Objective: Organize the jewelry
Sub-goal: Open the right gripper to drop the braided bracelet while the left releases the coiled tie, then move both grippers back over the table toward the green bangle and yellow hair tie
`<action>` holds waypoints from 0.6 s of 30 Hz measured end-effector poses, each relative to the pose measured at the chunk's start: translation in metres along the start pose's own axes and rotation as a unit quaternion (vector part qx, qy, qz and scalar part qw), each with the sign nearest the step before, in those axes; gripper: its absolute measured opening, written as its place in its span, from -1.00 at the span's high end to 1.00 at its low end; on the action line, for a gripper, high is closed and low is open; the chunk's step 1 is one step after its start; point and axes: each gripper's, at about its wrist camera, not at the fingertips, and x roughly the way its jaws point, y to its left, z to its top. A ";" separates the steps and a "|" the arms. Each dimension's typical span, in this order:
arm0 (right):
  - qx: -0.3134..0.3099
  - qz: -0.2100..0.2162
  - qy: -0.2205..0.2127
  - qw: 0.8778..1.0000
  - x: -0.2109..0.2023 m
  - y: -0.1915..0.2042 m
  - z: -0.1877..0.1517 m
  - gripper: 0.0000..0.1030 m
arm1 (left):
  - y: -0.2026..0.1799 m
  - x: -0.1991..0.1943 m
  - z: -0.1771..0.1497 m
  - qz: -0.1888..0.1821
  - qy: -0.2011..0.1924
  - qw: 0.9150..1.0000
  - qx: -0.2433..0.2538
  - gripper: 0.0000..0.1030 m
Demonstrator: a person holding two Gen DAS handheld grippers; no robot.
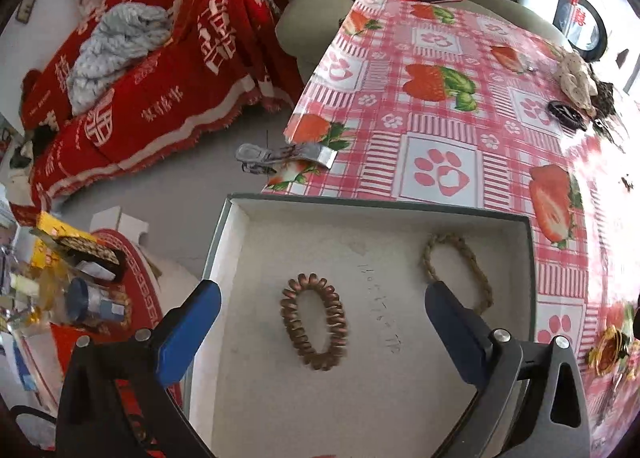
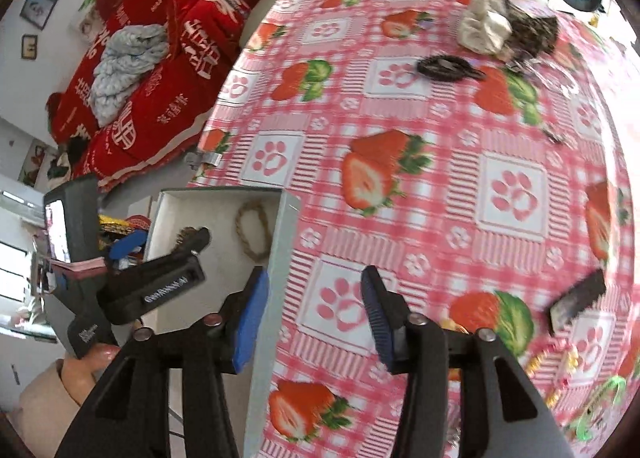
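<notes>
Between the left claw's (image 1: 322,324) spread fingers lies the spiral hair tie (image 1: 314,322), untouched.

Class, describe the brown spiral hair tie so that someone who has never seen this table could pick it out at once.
Start at the open white-lined box at the near edge of the strawberry-print tablecloth. Two loops lie on its floor. The spiral hair tie is the coiled, coppery-brown oval on the left, unlike the twisted tan rope loop to its right.

coil hair tie (image 1: 314,323) in box (image 1: 236,242) left of rope bracelet (image 1: 460,270), box on table (image 1: 440,130)
</notes>
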 end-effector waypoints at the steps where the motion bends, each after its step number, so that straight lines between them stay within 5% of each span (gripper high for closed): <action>1: 0.006 -0.001 0.000 1.000 -0.002 -0.005 -0.003 -0.25 | -0.002 -0.003 -0.002 -0.005 -0.001 1.000 0.003 -1.00; 6: 0.032 -0.009 0.003 0.999 -0.014 -0.027 -0.018 -0.58 | -0.014 -0.021 -0.007 -0.037 0.013 0.999 0.019 -1.00; 12: 0.070 -0.023 -0.002 0.997 -0.033 -0.065 -0.037 -0.60 | -0.043 -0.044 -0.019 -0.063 0.021 0.997 0.040 -1.00; 16: 0.105 -0.031 -0.013 0.994 -0.052 -0.097 -0.053 -1.00 | -0.073 -0.061 -0.030 -0.065 0.016 0.995 0.078 -1.00; 18: 0.118 -0.033 -0.017 0.992 -0.060 -0.109 -0.060 -1.00 | -0.089 -0.070 -0.035 -0.068 0.009 0.993 0.095 -1.00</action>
